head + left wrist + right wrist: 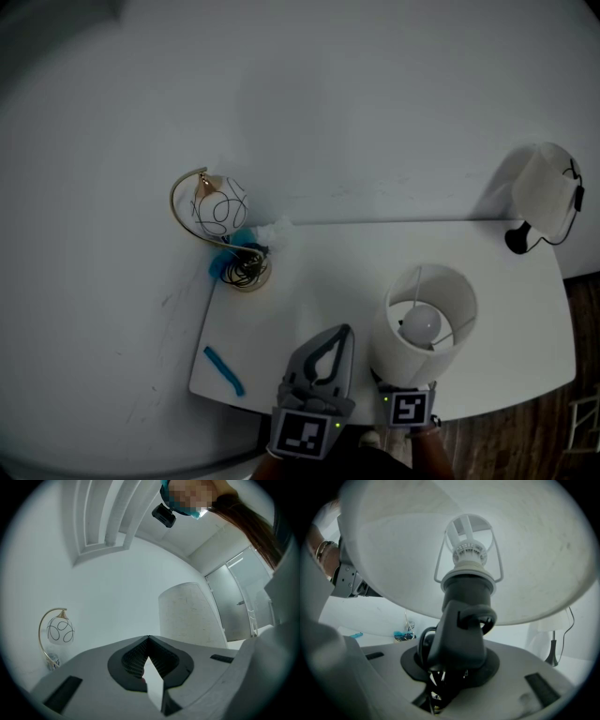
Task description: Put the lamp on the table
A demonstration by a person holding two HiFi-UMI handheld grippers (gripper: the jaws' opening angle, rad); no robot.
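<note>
The lamp has a white drum shade (429, 323) with a bulb (421, 323) inside and a dark socket and stem (463, 620). It stands upright over the front of the white table (525, 328). My right gripper (410, 405) is below the shade at the table's front edge. In the right gripper view its jaws (457, 660) are shut on the dark stem, under the shade (525, 559). My left gripper (343, 331) lies just left of the lamp with its jaws shut and nothing between them (149, 638). The shade (187, 613) shows beyond it.
A gold curved lamp with a glass globe (219, 208) and a blue-wrapped base (244, 267) stands at the table's back left corner. A blue strip (224, 370) lies front left. Another white lamp (546, 187) with a dark foot (517, 239) stands back right.
</note>
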